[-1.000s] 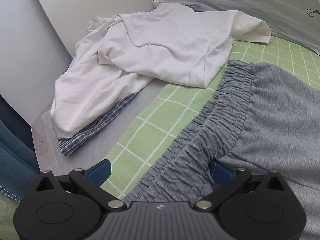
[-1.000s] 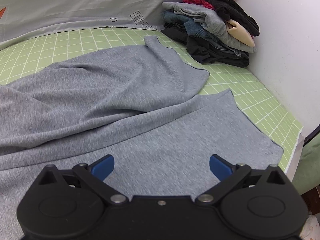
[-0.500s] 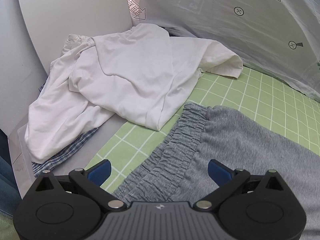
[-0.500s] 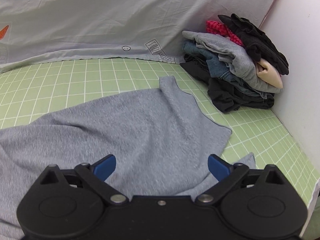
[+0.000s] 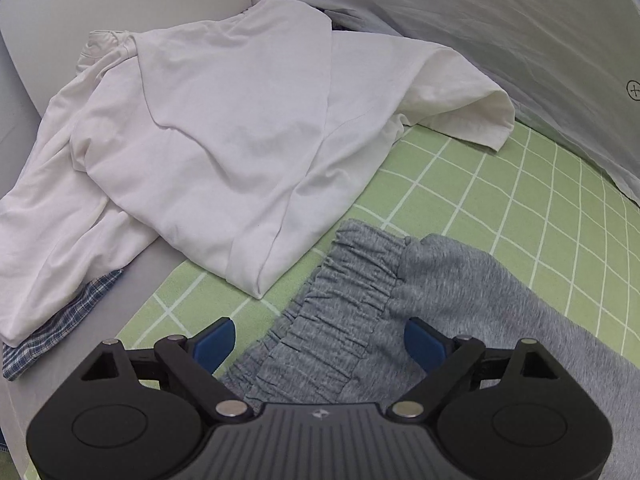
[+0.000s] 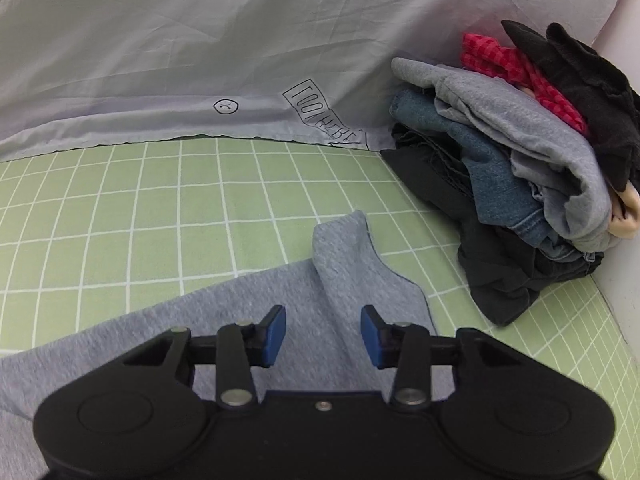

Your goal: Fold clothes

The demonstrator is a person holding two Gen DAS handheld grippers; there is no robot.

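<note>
Grey sweatpants (image 5: pixel 460 300) lie on the green grid mat (image 5: pixel 500 200). In the left wrist view their gathered elastic waistband (image 5: pixel 340 300) runs between the blue pads of my left gripper (image 5: pixel 320 342), which is open and straddles it. In the right wrist view a grey pant leg end (image 6: pixel 344 256) lies flat on the mat (image 6: pixel 160 208). My right gripper (image 6: pixel 323 334) is over that leg end, its jaws partly closed with a gap between the pads, holding nothing.
A white shirt (image 5: pixel 224 128) is heaped over a blue plaid garment (image 5: pixel 60 328) at the left. A pile of dark, denim, grey and red clothes (image 6: pixel 540 184) stands at the right against a white wall. A grey sheet (image 6: pixel 200 40) hangs behind.
Both grippers have moved forward along the sweatpants toward the back of the mat. The right gripper's jaws have narrowed from wide open. The left gripper stays wide open.
</note>
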